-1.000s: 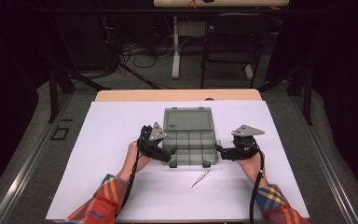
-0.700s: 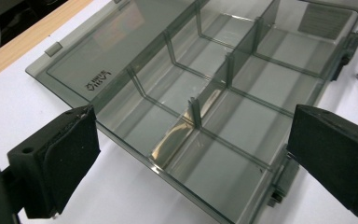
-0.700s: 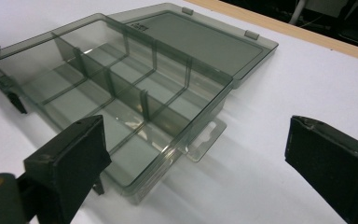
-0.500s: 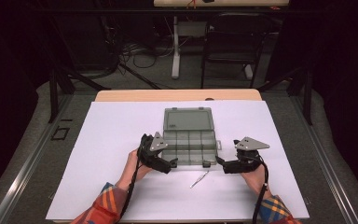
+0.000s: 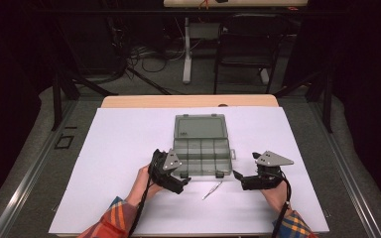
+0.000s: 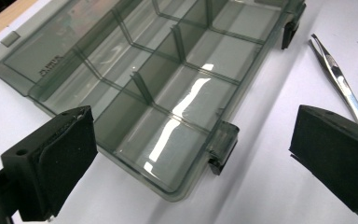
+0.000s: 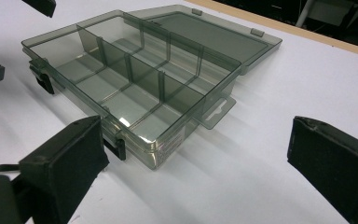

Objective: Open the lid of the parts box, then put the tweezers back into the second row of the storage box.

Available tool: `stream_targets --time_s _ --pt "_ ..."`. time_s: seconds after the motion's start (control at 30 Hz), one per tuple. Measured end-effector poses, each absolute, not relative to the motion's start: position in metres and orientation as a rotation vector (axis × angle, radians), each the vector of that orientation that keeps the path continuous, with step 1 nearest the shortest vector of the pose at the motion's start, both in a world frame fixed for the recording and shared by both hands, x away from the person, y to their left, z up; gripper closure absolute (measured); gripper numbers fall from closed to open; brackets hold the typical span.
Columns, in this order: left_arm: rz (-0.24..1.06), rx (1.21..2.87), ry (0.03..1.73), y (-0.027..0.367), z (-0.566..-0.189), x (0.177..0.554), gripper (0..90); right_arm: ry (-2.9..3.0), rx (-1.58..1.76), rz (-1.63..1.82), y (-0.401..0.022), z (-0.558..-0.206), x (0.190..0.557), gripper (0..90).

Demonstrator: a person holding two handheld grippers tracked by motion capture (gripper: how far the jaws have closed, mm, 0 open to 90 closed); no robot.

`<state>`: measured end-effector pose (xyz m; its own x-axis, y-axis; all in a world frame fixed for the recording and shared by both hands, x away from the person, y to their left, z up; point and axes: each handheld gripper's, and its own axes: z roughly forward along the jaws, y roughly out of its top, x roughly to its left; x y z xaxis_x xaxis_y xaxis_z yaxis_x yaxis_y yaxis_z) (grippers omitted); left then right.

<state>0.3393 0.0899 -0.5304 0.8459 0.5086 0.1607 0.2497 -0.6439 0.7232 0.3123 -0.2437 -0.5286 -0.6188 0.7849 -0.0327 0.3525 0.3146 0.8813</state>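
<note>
On the white sheet [image 5: 129,148] covering the table sits a smoke-grey compartment box [image 5: 201,148], lid thrown back flat toward the far edge, tray toward the person. Dividers split the tray into several cells; those I can see into hold nothing. Two dark latches hang off the near rim, and a clear hanger tab juts from the tray's right side.

Left gripper [image 5: 174,179] lies at the box's near-left corner, close to the rim; from the high view I cannot tell whether it touches. Its own view shows the jaws spread wide with nothing between the pads, the near rim and one latch [image 6: 221,149] lying in the gap beyond them.

Right gripper [image 5: 243,179] stands clear of the box, off its near-right corner with bare sheet between. Its jaws have just been opening and now stand wide, empty.

Tweezers [image 5: 212,190] lie loose on the sheet just in front of the box, between the two grippers, touching neither.

Free sheet extends broadly to the left and right of the box; the strip along the near edge is narrower, with the forearms entering across it.
</note>
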Motion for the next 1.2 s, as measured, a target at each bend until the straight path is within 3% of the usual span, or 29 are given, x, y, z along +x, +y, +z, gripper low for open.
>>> stream_targets --time_s 1.2 --pt "0.404 2.314 0.499 0.073 -0.528 0.327 0.0 2.147 0.975 1.249 -0.244 -0.534 0.316 0.8"
